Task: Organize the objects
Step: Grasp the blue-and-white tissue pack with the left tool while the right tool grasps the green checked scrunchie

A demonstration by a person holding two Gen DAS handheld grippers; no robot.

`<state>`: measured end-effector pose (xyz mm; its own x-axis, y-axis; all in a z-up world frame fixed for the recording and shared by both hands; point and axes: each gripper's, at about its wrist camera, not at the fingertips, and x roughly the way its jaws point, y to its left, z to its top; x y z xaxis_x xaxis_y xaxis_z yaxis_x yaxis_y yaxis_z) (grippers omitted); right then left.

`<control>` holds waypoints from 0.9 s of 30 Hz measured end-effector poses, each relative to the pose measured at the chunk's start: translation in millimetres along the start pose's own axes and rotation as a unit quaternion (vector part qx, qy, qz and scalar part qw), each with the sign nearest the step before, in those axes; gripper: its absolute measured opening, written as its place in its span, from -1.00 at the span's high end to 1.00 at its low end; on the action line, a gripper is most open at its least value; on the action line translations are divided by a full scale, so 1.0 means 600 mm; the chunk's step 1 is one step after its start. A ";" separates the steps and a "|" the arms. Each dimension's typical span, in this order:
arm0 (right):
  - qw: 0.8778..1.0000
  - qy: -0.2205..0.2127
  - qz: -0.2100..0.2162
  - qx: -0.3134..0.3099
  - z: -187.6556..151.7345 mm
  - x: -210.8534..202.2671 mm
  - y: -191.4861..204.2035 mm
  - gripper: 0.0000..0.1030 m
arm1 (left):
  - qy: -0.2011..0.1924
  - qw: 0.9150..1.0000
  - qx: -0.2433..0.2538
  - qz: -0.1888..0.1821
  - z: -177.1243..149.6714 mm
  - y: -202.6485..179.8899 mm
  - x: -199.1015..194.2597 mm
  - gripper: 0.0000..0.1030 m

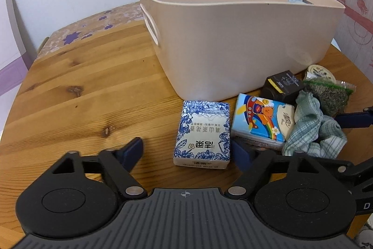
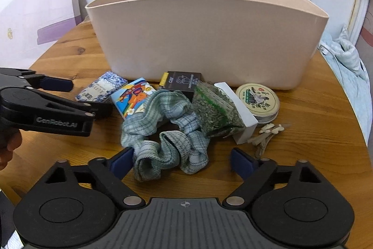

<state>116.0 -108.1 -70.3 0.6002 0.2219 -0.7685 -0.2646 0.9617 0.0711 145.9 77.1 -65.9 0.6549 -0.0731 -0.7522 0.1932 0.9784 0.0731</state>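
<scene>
With both jaws open, I centre my left gripper (image 1: pixel 188 151) on the blue-and-white pack (image 1: pixel 202 134) before the bin (image 1: pixel 233 39) and my right gripper (image 2: pixel 183 161) on the scrunchie (image 2: pixel 166 130) (squarely, avoiding neighbours).

The left gripper (image 2: pixel 70 95), seen from the right wrist, carries the raised brand "GenRobot.AI" on the side of its black arm. The blue-and-white tissue pack (image 1: pixel 202 135) bears Chinese print that reads upside down from the left wrist: 2 large characters, 洁柔, and a line above them about camellia scent. The black box (image 2: pixel 184 83) has white letters on top, too small to make out. The round tin (image 2: pixel 257 99) has green characters around a picture, also unreadable.
</scene>
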 end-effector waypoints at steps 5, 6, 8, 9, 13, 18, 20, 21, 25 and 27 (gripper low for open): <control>1.000 -0.004 0.006 0.004 0.002 -0.003 0.000 -0.50 | -0.003 1.000 -0.002 -0.009 0.003 0.003 0.004 -0.45; 1.000 -0.005 0.007 0.005 0.002 -0.003 0.000 -0.48 | -0.005 1.000 -0.001 -0.008 0.004 0.003 0.006 -0.45; 1.000 -0.006 0.010 0.008 0.003 -0.003 -0.001 -0.47 | -0.008 1.000 -0.001 -0.007 0.005 0.003 0.008 -0.45; 1.000 -0.007 0.011 0.010 0.004 -0.002 -0.001 -0.48 | -0.009 1.000 0.000 -0.006 0.006 0.002 0.009 -0.45; 0.999 -0.016 0.020 0.026 0.005 0.001 -0.010 -0.51 | -0.015 1.000 0.010 -0.007 0.009 -0.002 0.009 -0.28; 0.999 -0.026 0.019 0.029 0.005 0.003 -0.014 -0.17 | -0.017 1.000 0.006 -0.024 0.003 -0.007 0.001 0.08; 0.999 -0.028 0.019 0.026 0.005 0.003 -0.013 0.03 | -0.016 1.000 0.005 -0.024 0.002 -0.008 -0.001 0.08; 0.999 -0.028 0.019 0.023 0.005 0.002 -0.012 0.17 | -0.016 1.000 0.007 -0.023 0.002 -0.009 -0.002 0.08; 0.999 -0.027 0.019 0.018 0.002 -0.001 -0.010 0.42 | -0.013 1.000 0.004 -0.023 -0.001 -0.011 -0.006 0.09; 0.999 -0.027 0.019 0.018 0.000 -0.006 -0.011 0.49 | -0.013 1.000 0.000 -0.021 -0.005 -0.010 -0.010 0.09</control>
<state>115.5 -115.1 -68.2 0.6300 0.2664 -0.7295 -0.2617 0.9572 0.1235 138.7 71.9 -63.7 0.6642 -0.1195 -0.7380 0.2219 0.9742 0.0419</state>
